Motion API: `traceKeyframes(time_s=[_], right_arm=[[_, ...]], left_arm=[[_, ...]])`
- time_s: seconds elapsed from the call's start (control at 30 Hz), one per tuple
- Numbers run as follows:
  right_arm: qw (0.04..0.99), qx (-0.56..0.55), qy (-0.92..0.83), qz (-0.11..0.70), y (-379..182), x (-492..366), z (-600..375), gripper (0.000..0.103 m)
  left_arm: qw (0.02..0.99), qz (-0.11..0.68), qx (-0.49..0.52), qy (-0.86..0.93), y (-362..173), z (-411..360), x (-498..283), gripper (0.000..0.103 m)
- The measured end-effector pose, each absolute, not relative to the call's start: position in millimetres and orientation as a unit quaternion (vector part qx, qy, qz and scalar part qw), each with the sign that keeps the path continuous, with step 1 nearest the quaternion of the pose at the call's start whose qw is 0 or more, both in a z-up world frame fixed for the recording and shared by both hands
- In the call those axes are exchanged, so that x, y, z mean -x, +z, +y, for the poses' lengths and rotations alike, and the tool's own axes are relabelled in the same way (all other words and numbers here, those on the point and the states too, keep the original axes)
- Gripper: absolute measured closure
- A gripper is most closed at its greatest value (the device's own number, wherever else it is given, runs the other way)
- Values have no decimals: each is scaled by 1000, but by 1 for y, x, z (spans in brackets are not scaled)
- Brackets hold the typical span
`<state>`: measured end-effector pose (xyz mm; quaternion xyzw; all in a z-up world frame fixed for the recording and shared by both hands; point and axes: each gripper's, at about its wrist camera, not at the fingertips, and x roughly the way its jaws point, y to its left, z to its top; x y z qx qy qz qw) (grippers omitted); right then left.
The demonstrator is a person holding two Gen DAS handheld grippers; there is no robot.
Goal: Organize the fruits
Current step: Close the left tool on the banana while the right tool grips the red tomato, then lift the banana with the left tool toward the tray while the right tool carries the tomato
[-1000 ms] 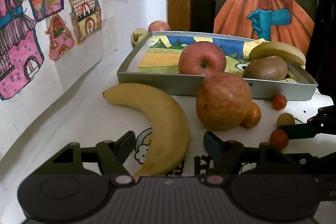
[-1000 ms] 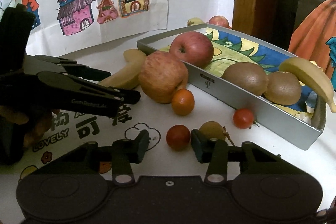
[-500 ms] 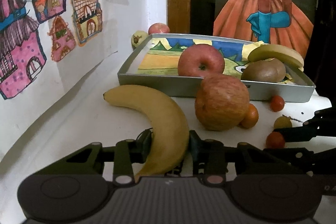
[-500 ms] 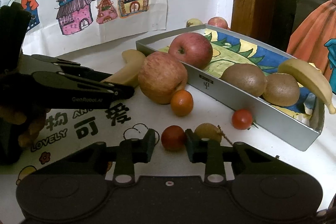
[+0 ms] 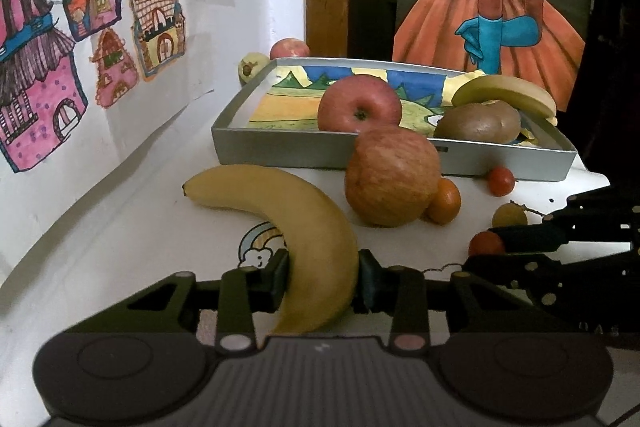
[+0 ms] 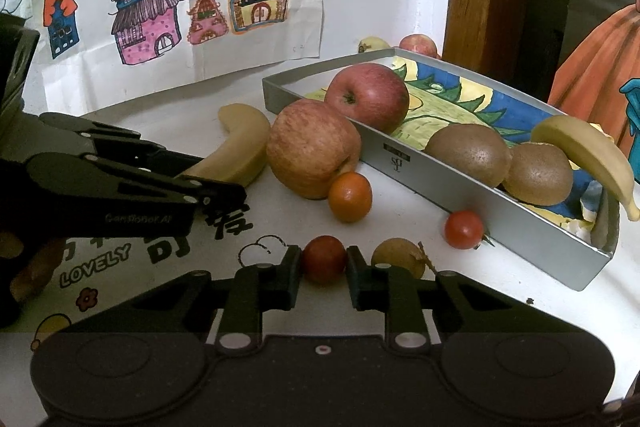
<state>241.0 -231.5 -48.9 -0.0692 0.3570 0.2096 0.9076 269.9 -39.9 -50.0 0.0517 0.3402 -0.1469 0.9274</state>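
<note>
The long yellow curved banana [image 5: 304,227] lies on the white printed worktop [image 5: 120,247], its near end clamped between the left gripper's [image 5: 323,281] fingers. At about three o'clock from it, the right gripper [image 6: 323,269] pinches a small dark-red cherry tomato [image 6: 323,259]; whether that tomato is lifted is hard to tell. A small yellowish round fruit [image 6: 398,259] sits just beside it. Toward twelve o'clock stand a large mottled red-orange apple [image 5: 392,177] touching a small orange citrus [image 5: 443,201], and a second red tomato [image 6: 464,229] by the wall of the grey metal tray [image 5: 280,149]. The tray holds a red apple [image 5: 360,105], brown kiwis [image 6: 470,155] and another banana [image 6: 588,151]. Behind are paper drawings of coloured houses [image 6: 200,7] on the white wall.
</note>
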Motion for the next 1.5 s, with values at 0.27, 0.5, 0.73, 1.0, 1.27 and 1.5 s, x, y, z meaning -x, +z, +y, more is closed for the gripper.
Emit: traceKeyframes(time_s=[0.27, 0.5, 0.73, 1.0, 1.27, 1.5], right_arm=[[907, 67, 211, 358, -48, -240, -232, 78], [907, 59, 215, 357, -47, -229, -233, 78], [908, 48, 217, 356, -45, -211, -238, 78], [912, 39, 213, 350, -38, -189, -250, 78], [916, 30, 203, 344, -32, -170, -263, 78], [920, 22, 201, 337, -28, -159, -273, 78]], left_arm=[[930, 335, -60, -139, -53, -46, -279, 60], [926, 348, -46, -142, -49, -37, -266, 63], [918, 360, -16, -163, -40, -30, -228, 63], [905, 375, 57, -193, -28, -20, -196, 63], [901, 381, 40, -205, -27, -30, -167, 63], [901, 390, -6, -190, -34, -43, -156, 62]])
